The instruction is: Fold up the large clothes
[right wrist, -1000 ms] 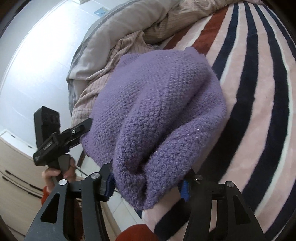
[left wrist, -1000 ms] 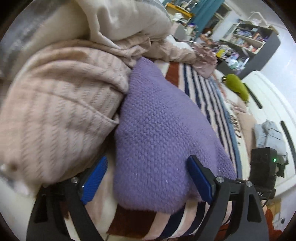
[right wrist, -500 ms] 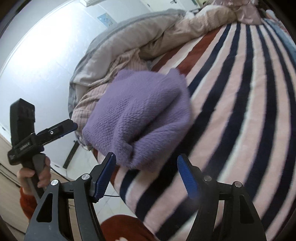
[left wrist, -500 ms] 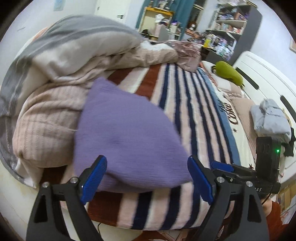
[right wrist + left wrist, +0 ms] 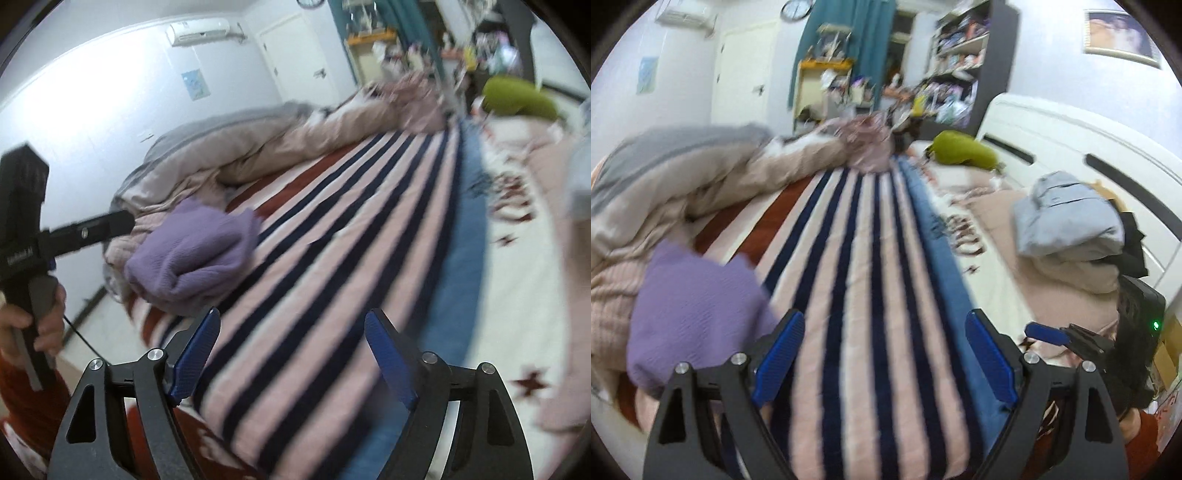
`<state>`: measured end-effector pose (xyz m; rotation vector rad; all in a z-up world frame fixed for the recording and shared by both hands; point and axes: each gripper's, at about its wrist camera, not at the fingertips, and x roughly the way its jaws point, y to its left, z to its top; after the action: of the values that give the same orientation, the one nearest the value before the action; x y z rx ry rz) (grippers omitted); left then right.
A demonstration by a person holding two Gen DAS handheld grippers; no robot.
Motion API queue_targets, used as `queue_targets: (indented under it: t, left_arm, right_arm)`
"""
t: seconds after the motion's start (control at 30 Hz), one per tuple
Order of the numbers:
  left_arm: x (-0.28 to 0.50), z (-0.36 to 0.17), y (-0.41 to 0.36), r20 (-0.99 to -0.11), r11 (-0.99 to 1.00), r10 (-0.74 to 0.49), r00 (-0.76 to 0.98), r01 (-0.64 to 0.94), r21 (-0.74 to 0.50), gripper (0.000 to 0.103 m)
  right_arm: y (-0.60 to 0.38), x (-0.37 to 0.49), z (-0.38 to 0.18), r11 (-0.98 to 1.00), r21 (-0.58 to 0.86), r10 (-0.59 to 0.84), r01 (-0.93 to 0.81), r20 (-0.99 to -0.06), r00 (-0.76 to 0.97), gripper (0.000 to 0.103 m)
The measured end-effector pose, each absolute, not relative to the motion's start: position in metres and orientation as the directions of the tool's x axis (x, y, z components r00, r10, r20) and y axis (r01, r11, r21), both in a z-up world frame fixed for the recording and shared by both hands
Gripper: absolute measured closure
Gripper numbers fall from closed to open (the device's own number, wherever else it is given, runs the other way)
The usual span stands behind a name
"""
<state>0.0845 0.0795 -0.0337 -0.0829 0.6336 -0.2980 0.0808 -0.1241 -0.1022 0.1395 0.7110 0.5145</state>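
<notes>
Both handheld grippers hover low over a bed, pointing along its length, each with its blue-padded fingers spread wide and holding nothing. The left gripper (image 5: 884, 356) sits above a striped blanket (image 5: 871, 295) of pink, navy and rust bands. The right gripper (image 5: 291, 356) hangs over the same blanket, further toward its blue edge. In the right wrist view the person's left hand (image 5: 35, 321) wraps around the other tool's dark handle; white lettering on that tool's black body is too blurred to read. The task garment, a folded purple knit sweater (image 5: 195, 254), lies on the near left part of the blanket, apart from both grippers and resting against a rumpled beige and grey duvet (image 5: 683, 184). On the bed's right side sit a bundle of pale blue clothing (image 5: 1067, 218) and, farther back, a green plush cushion (image 5: 960, 151). The room has white walls, a white headboard (image 5: 1071, 147), a wall air conditioner (image 5: 201, 31), teal curtains (image 5: 849, 48) and cluttered dark shelves (image 5: 960, 48). Both views are smeared by motion blur.
</notes>
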Motion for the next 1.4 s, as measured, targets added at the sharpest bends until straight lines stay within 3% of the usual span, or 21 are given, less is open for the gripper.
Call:
queue_targets:
  t: [0.13,0.27,0.33,0.4,0.63,1.4]
  left_arm:
    - [0.061,-0.018,0.036,-0.456,0.959,-0.283,0.844,0.264,-0.106,0.016]
    - [0.034,-0.006,0.008,-0.335,0.977,-0.209,0.919,0.208,-0.037,0.004]
    - [0.019,-0.002,0.0,-0.273,0.983,-0.182,0.945,0.185,-0.015,0.002]
    - [0.009,0.001,-0.005,-0.233,0.988,-0.146,0.962,0.154,0.017,0.001]
    - [-0.002,0.002,0.002,-0.2,0.992,-0.113,0.973,0.122,0.032,0.0]
    - [-0.013,-0.002,0.014,-0.2,0.992,-0.124,0.972,0.126,-0.003,0.0]
  right_arm:
    - [-0.162,0.047,-0.078,0.908,0.192,0.414,-0.371,-0.539,0.733,0.023]
    - [-0.191,0.009,-0.05,0.94,0.116,0.339,-0.322,-0.436,0.834,0.009]
    - [-0.2,-0.006,-0.039,0.948,0.088,0.314,-0.304,-0.391,0.865,0.009]
    - [-0.207,-0.02,-0.03,0.959,0.058,0.282,-0.279,-0.341,0.897,0.0]
    - [-0.222,-0.048,-0.018,0.973,0.052,0.232,-0.226,-0.243,0.942,0.0]
    - [-0.218,-0.061,-0.013,0.973,0.042,0.23,-0.227,-0.222,0.948,0.0]
